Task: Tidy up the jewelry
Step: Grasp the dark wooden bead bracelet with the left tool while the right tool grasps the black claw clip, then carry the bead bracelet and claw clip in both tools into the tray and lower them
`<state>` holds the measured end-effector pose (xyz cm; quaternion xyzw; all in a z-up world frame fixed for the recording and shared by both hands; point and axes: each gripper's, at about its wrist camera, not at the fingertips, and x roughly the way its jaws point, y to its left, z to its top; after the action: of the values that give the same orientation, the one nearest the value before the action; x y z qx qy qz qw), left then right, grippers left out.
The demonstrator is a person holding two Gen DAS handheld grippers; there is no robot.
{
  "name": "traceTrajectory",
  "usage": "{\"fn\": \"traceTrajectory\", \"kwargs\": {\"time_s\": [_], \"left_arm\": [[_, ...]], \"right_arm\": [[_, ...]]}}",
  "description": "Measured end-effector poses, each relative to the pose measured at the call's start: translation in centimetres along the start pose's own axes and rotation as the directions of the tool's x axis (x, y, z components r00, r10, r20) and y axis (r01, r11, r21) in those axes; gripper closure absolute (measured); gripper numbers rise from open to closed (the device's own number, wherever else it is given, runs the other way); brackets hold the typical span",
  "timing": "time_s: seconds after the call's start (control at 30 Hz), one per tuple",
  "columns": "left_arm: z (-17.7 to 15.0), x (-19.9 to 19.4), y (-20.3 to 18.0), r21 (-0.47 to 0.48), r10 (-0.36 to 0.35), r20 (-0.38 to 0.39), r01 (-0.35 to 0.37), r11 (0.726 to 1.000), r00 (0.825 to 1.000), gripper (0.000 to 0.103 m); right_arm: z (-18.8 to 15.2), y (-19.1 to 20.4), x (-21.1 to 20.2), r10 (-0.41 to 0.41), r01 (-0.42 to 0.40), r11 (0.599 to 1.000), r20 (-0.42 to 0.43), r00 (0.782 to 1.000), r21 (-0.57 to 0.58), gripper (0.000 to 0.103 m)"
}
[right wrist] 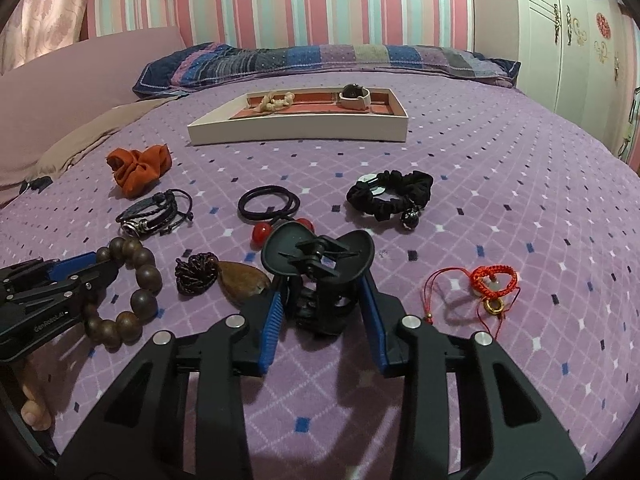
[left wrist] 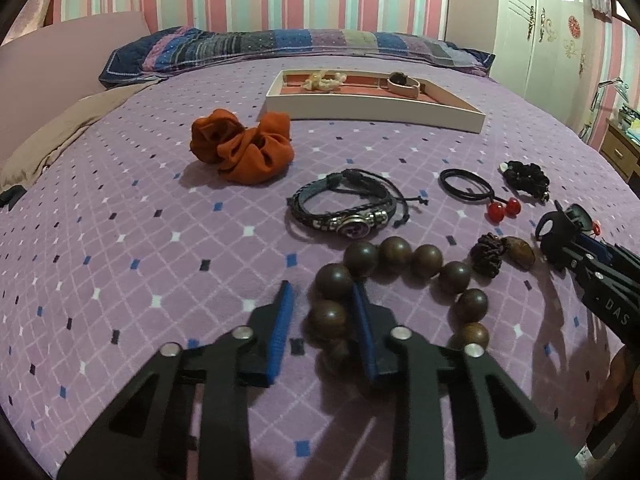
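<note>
While both grippers work low over the purple bedspread (right wrist: 500, 152), jewelry lies scattered short of the tray (right wrist: 296, 130).

Right gripper (right wrist: 324, 300) has its jaws clamped on a black hair claw (right wrist: 320, 260); left gripper (left wrist: 322, 312), jaws parted, straddles a bead of the wooden bead bracelet (left wrist: 400, 252), seemingly not yet gripping it.
</note>
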<state>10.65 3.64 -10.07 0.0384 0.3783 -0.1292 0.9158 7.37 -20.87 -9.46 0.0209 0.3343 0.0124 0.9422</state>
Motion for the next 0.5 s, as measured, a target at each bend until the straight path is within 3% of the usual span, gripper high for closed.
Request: {"fn": "traceTrajectory", "kwargs": {"time_s": [0.5], "left_arm": [[0.35,-0.47,0.55,-0.045,-0.063,-0.012,0.062,0.997,0.998,0.084]], "right_arm": [[0.30,-0.40,-0.40,-0.002,0.002,1.000,0.009,1.000,0.003,0.066]]}}
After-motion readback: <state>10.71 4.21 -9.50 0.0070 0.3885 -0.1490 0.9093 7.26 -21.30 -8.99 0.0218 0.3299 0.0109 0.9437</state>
